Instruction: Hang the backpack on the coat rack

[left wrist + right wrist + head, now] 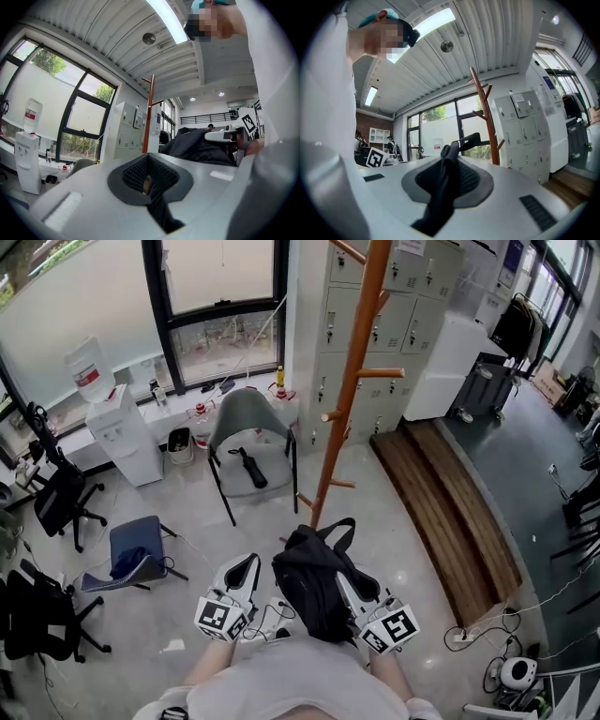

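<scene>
A black backpack (314, 587) hangs between my two grippers, just in front of the person's body. My left gripper (246, 573) is at its left side. In the left gripper view its jaws (147, 180) are shut on a black strap (158, 208). On the backpack's right side, my right gripper (364, 594) is likewise shut (449, 180) on a black strap (440, 201), with the bag's top handle (468, 140) sticking up beyond. The orange-brown wooden coat rack (352, 381) stands upright just ahead of the bag, its pegs bare; it also shows as the coat rack (485, 117).
A grey chair (248, 442) holding a folded umbrella stands left of the rack. Grey lockers (403, 296) are behind it, and a wooden step (450, 502) is to the right. A water dispenser (122, 432), a blue chair (131, 554) and black office chairs stand at the left. Cables lie on the floor at the right.
</scene>
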`<action>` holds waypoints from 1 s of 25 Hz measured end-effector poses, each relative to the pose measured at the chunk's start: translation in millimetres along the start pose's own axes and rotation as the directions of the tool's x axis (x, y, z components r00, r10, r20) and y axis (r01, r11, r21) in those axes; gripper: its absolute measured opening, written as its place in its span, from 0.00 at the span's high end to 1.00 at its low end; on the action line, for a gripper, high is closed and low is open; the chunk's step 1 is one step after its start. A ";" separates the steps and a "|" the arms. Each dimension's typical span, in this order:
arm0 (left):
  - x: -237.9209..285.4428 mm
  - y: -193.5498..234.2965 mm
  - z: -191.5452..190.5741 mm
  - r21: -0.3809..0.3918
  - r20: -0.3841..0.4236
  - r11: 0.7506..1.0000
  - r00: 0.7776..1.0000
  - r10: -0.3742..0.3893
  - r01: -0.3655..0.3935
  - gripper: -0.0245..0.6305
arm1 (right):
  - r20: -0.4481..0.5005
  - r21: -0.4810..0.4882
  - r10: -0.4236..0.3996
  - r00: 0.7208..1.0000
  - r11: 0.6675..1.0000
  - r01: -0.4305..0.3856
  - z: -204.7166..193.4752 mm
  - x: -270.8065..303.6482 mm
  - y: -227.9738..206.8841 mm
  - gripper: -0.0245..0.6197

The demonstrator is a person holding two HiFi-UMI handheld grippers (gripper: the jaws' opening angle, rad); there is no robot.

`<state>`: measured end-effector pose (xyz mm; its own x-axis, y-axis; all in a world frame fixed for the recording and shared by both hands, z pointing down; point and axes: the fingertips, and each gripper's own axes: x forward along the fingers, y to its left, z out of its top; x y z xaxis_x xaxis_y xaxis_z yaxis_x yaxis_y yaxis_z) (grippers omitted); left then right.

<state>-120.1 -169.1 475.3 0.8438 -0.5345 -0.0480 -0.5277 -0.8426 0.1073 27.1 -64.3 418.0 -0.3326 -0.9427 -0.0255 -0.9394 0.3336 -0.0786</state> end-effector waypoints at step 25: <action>67.1 -51.5 6.8 0.008 0.041 0.957 0.957 0.289 -0.289 0.95 | -0.016 0.034 0.360 0.933 0.933 -0.359 9.8 10.9 -88.6 0.86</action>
<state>-37.0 -162.0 459.8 0.6508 -0.7572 -0.0558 -0.7500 -0.6526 0.1082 107.6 -104.2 414.9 -0.6496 -0.7595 -0.0359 -0.7540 0.6495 -0.0984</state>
